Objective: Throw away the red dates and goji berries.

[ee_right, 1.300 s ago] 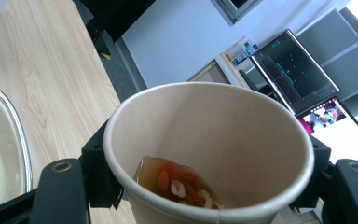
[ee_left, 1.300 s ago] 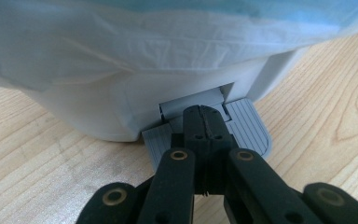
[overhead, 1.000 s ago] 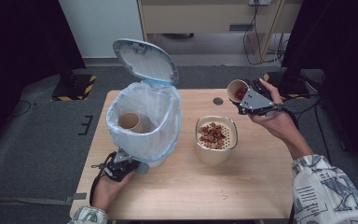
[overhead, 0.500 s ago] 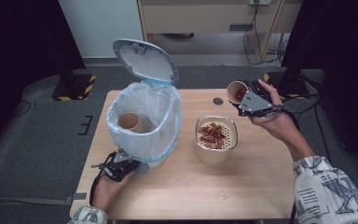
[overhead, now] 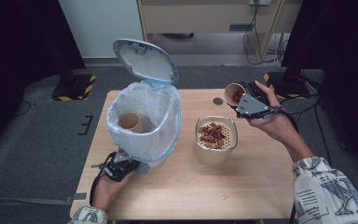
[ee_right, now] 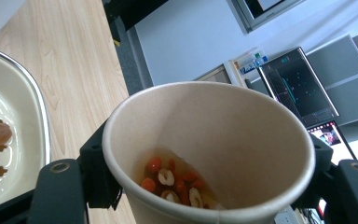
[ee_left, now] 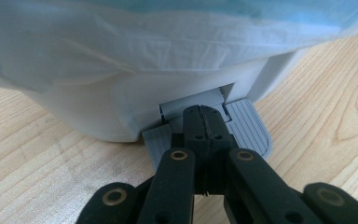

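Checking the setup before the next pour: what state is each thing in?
Bin lid: up, open.
Pedal: under shut left gripper.
Bin: bag-lined, paper cup inside.
Paper cup: clamped in right gripper, tilted, some bits left.
Strainer bowl: holds drained bits.

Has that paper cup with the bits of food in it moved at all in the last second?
No. The paper cup in the right gripper sits at the same spot beside the dark disc on the table.
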Demonstrator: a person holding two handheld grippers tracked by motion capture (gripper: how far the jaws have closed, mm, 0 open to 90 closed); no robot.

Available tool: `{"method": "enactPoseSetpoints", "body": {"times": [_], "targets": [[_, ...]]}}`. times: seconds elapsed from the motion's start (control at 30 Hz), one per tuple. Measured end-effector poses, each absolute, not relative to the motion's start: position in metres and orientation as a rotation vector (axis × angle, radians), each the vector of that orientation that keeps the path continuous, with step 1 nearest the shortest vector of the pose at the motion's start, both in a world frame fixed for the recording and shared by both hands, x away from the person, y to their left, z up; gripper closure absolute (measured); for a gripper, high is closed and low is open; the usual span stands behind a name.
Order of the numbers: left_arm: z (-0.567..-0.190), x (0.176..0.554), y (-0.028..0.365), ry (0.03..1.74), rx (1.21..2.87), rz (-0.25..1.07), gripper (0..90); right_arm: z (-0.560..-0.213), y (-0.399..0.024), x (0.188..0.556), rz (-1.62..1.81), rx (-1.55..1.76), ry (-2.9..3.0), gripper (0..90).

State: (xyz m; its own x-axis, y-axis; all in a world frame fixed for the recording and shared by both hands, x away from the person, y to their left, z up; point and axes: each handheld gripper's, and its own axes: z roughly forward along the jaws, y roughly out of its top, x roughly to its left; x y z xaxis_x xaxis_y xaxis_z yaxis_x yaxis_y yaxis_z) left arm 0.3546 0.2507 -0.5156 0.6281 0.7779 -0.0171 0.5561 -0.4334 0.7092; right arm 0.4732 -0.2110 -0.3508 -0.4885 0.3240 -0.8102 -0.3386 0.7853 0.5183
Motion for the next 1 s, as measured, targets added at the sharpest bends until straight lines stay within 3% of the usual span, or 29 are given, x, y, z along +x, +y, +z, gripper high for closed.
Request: {"method": "enactPoseSetpoints", "body": {"times": [1.0], "targets": [[-0.516, 0.355, 0.250, 1.037, 2.157, 0.413, 90.0, -0.356, -0.202, 0.452, 0.632, -0.175, 1.931, 28.3]]}}
